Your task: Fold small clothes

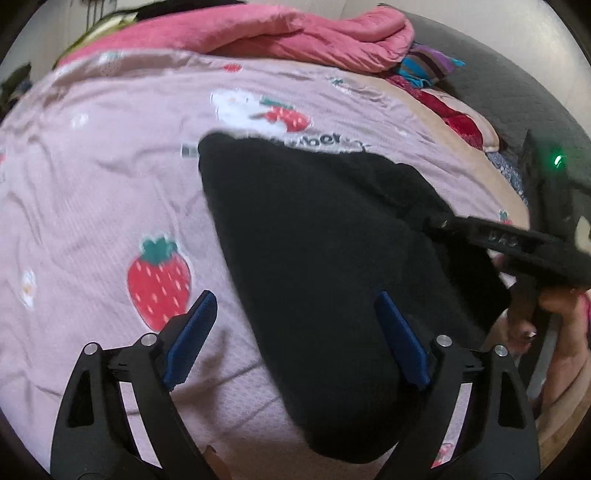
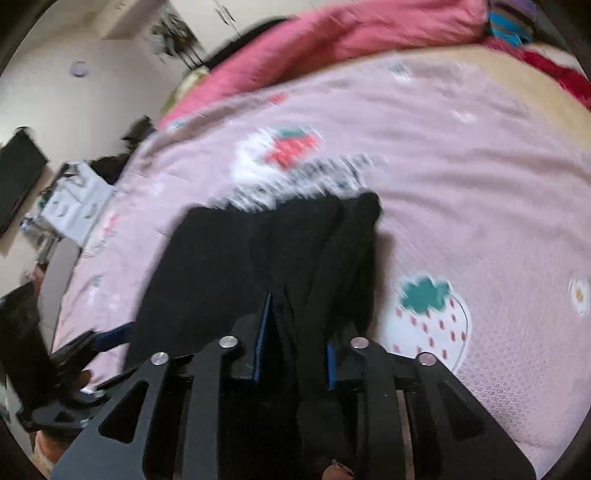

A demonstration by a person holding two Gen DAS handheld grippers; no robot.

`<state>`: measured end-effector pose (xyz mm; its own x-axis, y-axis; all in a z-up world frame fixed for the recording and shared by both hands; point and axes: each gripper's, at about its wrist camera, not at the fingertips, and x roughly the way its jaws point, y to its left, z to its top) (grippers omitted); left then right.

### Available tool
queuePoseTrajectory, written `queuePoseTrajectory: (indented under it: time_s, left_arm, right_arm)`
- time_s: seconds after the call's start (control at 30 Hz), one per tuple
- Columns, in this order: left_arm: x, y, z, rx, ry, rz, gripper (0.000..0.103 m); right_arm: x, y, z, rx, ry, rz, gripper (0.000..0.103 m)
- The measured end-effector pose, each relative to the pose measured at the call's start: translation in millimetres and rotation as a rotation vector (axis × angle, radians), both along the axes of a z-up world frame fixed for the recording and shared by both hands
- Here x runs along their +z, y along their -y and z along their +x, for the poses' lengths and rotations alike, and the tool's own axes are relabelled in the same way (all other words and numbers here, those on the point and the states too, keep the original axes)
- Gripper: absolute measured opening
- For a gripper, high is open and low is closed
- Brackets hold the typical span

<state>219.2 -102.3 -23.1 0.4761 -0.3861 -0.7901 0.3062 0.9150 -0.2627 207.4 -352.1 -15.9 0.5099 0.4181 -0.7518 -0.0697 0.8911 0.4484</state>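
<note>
Right tool [image 2: 295, 339] clamped on black garment [image 2: 236, 266], its lower hem hidden.

Pink strawberry-print bedsheet [image 1: 92, 177], crumpled pink quilt [image 1: 280, 33] along its far edge, striped cloth [image 1: 424, 64] beside the quilt, red blanket [image 1: 458, 118] nearby.

— We see the black garment [image 1: 314, 236] as soft, matt cloth, slightly fuzzy at its edges, don't we?

— We do. Under it our bedsheet [image 1: 92, 177] is a thin pink woven cloth with a fine waffle texture and flat printed strawberries; it lies creased.

— And the pink quilt [image 1: 280, 33] behind?

— Puffy, smooth fabric with a faint sheen. We read the left gripper [image 1: 295, 332] as matt black plastic with shiny metal pins, its fingers [image 1: 400, 341] faced with ribbed blue padding. The right gripper [image 2: 295, 339] looks the same, blue pads pressed into the dark cloth.
</note>
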Motion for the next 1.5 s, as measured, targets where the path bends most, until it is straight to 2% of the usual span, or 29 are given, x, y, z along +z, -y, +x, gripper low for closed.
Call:
queuePoseTrajectory:
  time_s: [0.07, 0.13, 0.27, 0.33, 0.4, 0.5, 0.6, 0.67, 0.8, 0.87, 0.93, 0.97, 1.1, 1.27, 1.4, 1.5]
  left_arm:
    - [-0.2, -0.5, -1.4, 0.007, 0.001, -0.014, 0.081]
    - [1.2, 2.2, -4.5, 0.008, 0.015, 0.003, 0.081]
    - [3.3, 4.9, -8.2, 0.009, 0.032, 0.034, 0.081]
    - [4.2, 4.7, -10.4, 0.008, 0.038, 0.046, 0.081]
    - [5.8, 3.8, -13.4, 0.011, 0.043, 0.049, 0.081]
    - [6.5, 2.4, -17.7, 0.018, 0.044, 0.050, 0.081]
    - [7.4, 1.7, -23.3, 0.026, 0.053, 0.057, 0.085]
    - [7.7, 1.5, -26.6, 0.034, 0.061, 0.064, 0.086]
    - [15.1, -3.5, -35.9, 0.052, 0.084, 0.057, 0.086]
    - [19.5, -4.5, -41.1, 0.049, 0.097, 0.058, 0.089]
    - [23.3, -5.3, -47.1, 0.043, 0.111, 0.058, 0.091]
    - [25.3, -5.2, -51.3, 0.039, 0.117, 0.059, 0.094]
    - [31.8, -4.4, -67.8, 0.023, 0.145, 0.048, 0.094]
    - [40.6, -6.0, -91.8, 0.010, 0.194, 0.044, 0.094]
    - [39.8, -14.8, -114.5, 0.012, 0.211, 0.024, 0.094]
    - [34.0, -23.8, -131.7, 0.021, 0.211, 0.018, 0.094]
  right_arm:
    - [-3.5, 6.4, -2.8, -0.016, 0.000, 0.024, 0.034]
    - [0.2, 4.7, -9.1, -0.015, 0.026, -0.031, 0.043]
    - [3.3, -1.1, -18.1, -0.029, 0.035, -0.055, 0.048]
    - [8.3, -2.8, -25.4, -0.042, 0.041, -0.089, 0.059]
    - [13.7, -1.5, -37.0, -0.038, 0.057, -0.094, 0.064]
    - [14.9, -0.2, -48.9, -0.026, 0.048, -0.117, 0.066]
    - [8.2, 4.0, -51.7, -0.073, 0.021, -0.192, 0.075]
    - [5.5, 7.0, -52.7, -0.097, 0.012, -0.179, 0.075]
    - [19.3, 6.8, -71.7, -0.121, 0.090, -0.164, 0.077]
    - [27.0, 10.7, -90.0, -0.138, 0.150, -0.133, 0.082]
    - [31.9, 15.0, -107.1, -0.164, 0.196, -0.125, 0.093]
    - [34.4, 17.6, -117.8, -0.177, 0.226, -0.120, 0.094]
    - [40.6, 23.8, -146.3, -0.213, 0.296, -0.087, 0.099]
    - [46.2, 20.2, -176.2, -0.231, 0.371, -0.086, 0.099]
    - [49.3, 11.7, -196.6, -0.223, 0.406, -0.077, 0.099]
    - [47.5, 0.5, -207.0, -0.206, 0.392, -0.094, 0.099]
